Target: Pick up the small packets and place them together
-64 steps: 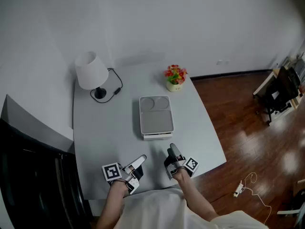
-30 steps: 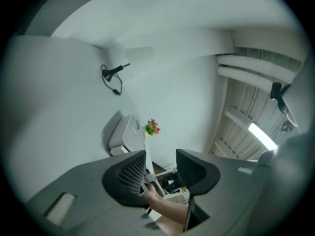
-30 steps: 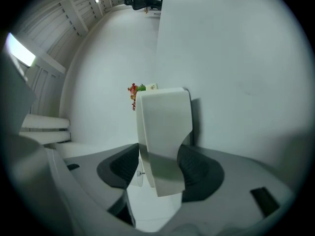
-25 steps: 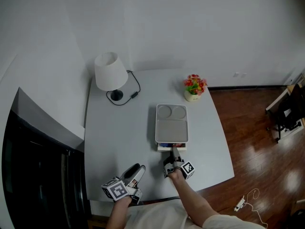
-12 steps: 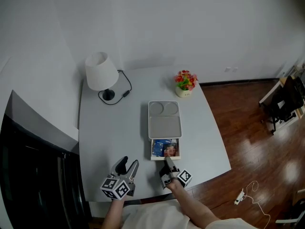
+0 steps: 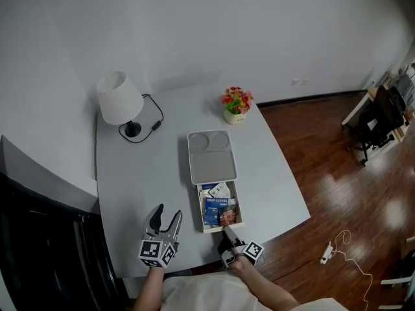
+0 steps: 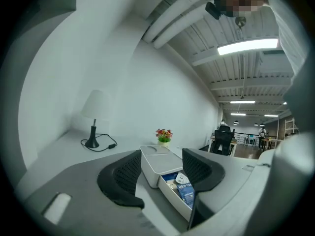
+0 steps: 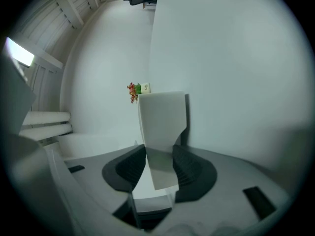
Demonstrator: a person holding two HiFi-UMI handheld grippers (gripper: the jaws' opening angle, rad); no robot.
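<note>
At the near edge of the table [image 6: 130, 173] the right gripper [image 6: 226, 232] points away from the person. Its 2 jaws are set narrow and pinched on the front wall of the drawer [image 6: 242, 207], which stands pulled out toward it. In the right gripper view that pale wall fills the gap between the ribbed pads. Off to its left, clear of the drawer, the left gripper [image 6: 166, 216] sits low over bare tabletop, also pointing away. Its jaws have just been opening and now stand wide with nothing between them; its own view shows the drawer ahead and slightly right. The packets [image 6: 217, 206] lie in the drawer just beyond the right gripper's tips. A blue packet [image 6: 211, 209] marked drip coffee lies on the left gripper's side, a small white packet [image 6: 221, 190] farther in, and a darker packet [image 6: 228, 216] beside the blue one. At least 3 show, overlapping. Past the drawer, straight ahead of the right gripper, is the white box [image 6: 212, 157] that houses it, with 2 round hollows at the far end of its lid. Beyond the box, a little to the right, stands a pot of flowers [image 6: 237, 102]. Far ahead of the left gripper and to its left stands a lamp [image 6: 118, 99] with a white shade, its black cord [image 6: 154, 123] looped on the table beside the base.
</note>
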